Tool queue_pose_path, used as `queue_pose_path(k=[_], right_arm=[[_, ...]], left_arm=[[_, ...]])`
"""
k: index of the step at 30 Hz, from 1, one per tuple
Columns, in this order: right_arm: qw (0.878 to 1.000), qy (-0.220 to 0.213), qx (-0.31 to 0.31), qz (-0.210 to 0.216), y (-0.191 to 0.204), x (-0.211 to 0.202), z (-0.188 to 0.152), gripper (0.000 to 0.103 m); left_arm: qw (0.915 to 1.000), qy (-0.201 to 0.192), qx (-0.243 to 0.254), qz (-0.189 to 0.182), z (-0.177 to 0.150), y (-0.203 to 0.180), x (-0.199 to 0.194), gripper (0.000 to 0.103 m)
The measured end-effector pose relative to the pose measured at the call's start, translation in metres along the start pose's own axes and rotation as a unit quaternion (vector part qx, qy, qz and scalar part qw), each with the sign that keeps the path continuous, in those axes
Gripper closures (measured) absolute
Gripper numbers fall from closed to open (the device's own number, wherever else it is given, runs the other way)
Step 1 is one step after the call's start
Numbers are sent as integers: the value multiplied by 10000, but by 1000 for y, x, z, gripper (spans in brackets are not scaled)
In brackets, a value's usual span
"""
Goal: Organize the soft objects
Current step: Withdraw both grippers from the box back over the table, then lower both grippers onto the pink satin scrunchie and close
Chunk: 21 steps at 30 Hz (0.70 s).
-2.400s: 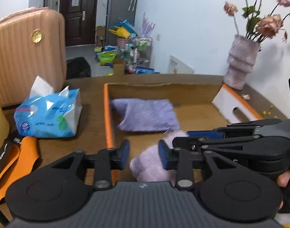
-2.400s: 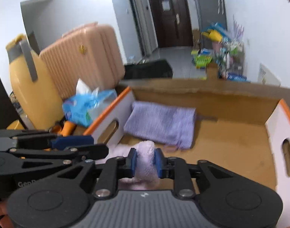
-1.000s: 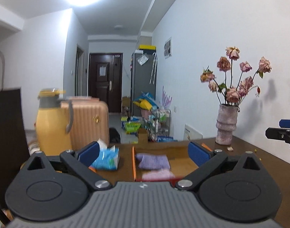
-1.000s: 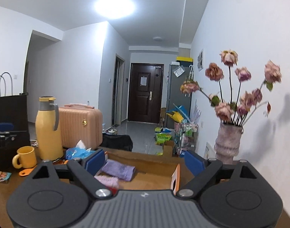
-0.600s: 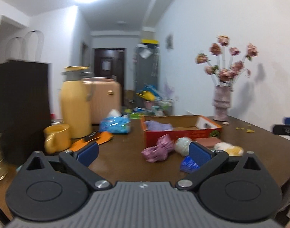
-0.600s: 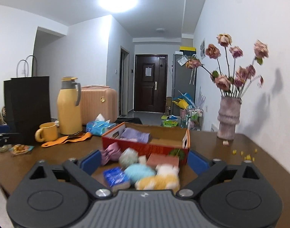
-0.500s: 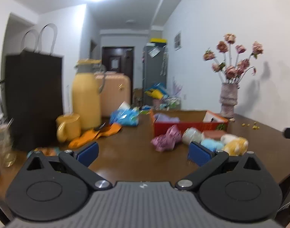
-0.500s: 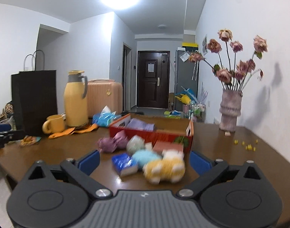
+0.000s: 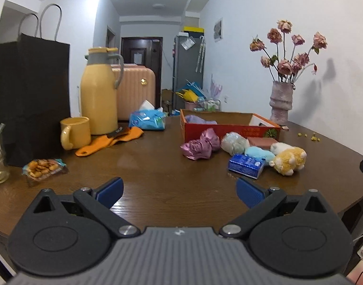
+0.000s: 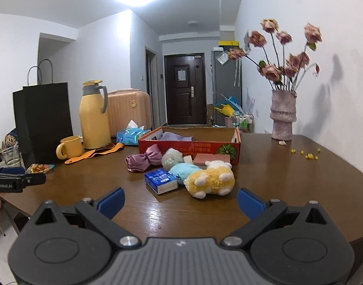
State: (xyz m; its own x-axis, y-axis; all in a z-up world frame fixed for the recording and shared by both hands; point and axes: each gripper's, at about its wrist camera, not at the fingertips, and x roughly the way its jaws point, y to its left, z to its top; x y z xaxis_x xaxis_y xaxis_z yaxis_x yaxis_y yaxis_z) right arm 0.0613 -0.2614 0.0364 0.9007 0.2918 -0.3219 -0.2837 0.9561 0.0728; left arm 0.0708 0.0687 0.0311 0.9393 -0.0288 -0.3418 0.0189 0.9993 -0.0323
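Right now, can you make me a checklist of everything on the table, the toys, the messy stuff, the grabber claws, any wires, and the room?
Surface: brown wooden table, glossy, small yellow bits by the far right edge.
Job's things: red cardboard box with a purple cloth inside; in front of it lie a pink satin bundle, yellow plush toy, light blue plush, greenish pouch.
Clutter: blue packet, yellow jug, yellow mug, black paper bag, tissue pack, snack bag.
Grippers: left gripper open, empty; right gripper open, empty.
Cables: nothing seen.
Surroundings: vase of dried roses, pink suitcase, dark door.
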Motion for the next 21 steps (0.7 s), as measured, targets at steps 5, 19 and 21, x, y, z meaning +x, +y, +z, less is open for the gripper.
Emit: queue_pose_path(k=[5, 19, 21], right_arm=[[9992, 189, 338, -119, -15, 25, -8, 2], [9992, 349, 106, 173, -34, 129, 27, 36], [9989, 423, 75, 183, -39, 146, 35, 42]], left_arm=[[9992, 352, 138, -113, -7, -13, 29, 0], [9942, 589, 461, -771, 31, -70, 134, 5], [9931, 685, 448, -845, 37, -75, 151, 11]])
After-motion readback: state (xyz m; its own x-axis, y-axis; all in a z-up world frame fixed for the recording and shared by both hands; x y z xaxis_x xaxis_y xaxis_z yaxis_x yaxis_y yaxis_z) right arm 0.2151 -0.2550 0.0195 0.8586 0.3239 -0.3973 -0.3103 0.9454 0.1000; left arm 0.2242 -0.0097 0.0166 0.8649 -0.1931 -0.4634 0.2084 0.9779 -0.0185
